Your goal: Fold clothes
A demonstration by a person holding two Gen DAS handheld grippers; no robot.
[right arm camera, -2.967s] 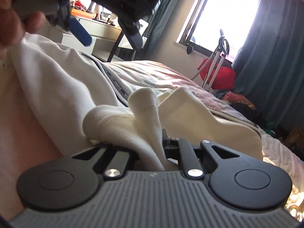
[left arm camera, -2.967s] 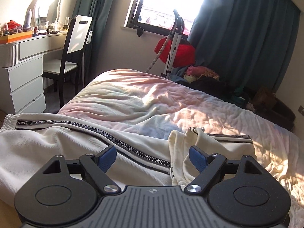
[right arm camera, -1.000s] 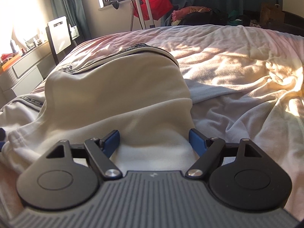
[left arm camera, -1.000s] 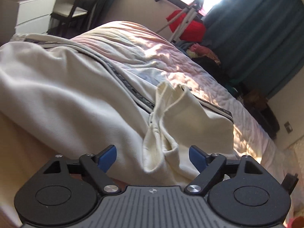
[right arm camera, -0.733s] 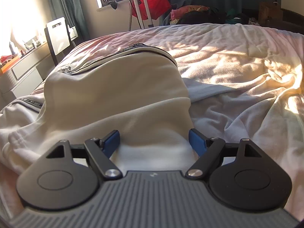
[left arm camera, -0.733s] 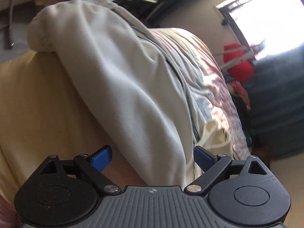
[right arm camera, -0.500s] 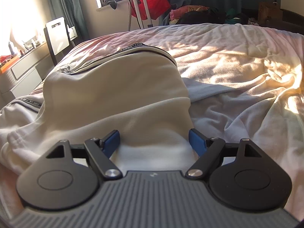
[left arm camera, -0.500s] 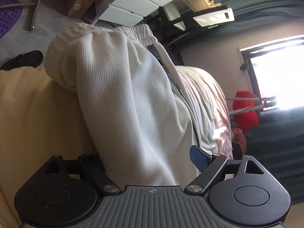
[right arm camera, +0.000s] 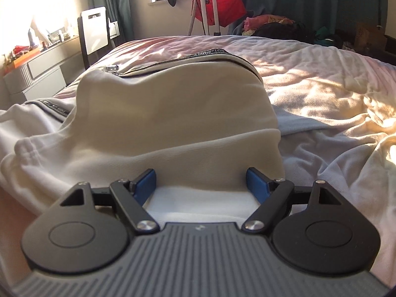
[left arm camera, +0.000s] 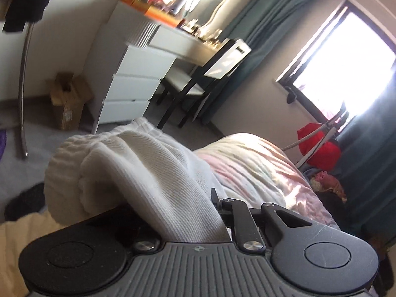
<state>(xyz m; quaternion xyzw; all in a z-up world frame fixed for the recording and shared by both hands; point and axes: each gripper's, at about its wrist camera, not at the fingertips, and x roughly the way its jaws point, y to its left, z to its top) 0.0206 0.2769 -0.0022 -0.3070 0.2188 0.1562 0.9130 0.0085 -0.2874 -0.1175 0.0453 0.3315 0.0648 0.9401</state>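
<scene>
Left wrist view shows the left gripper point(left arm camera: 198, 212) now clamped on a thick fold of the cream-white ribbed cotton trousers point(left arm camera: 153, 173); its jaws have just been closing, and the cloth that a moment ago only lay between open fingers is now pinched, with the gathered waistband end bunched up and hanging past the near edge of the pale pink quilted bed point(left arm camera: 259, 168). This probably means that the left end of the garment is secured and the next fold can begin, by carrying this end over toward the part that lies on the bed. To the left of the bed there is grey floor with a brown cardboard box point(left arm camera: 66, 99), a white chest of drawers point(left arm camera: 133, 79) and a black chair with white seat point(left arm camera: 198, 79), so the hanging cloth has room but could drag down if released. In the right wrist view the right gripper point(right arm camera: 201, 182) keeps its blue pads wide apart, as half a second ago, and presses on nothing, although the already doubled part of the trousers lies flat between and ahead of them. To the right of this folded part the bed cover is bare and sunlit, which gives much free space for laying the fold.
</scene>
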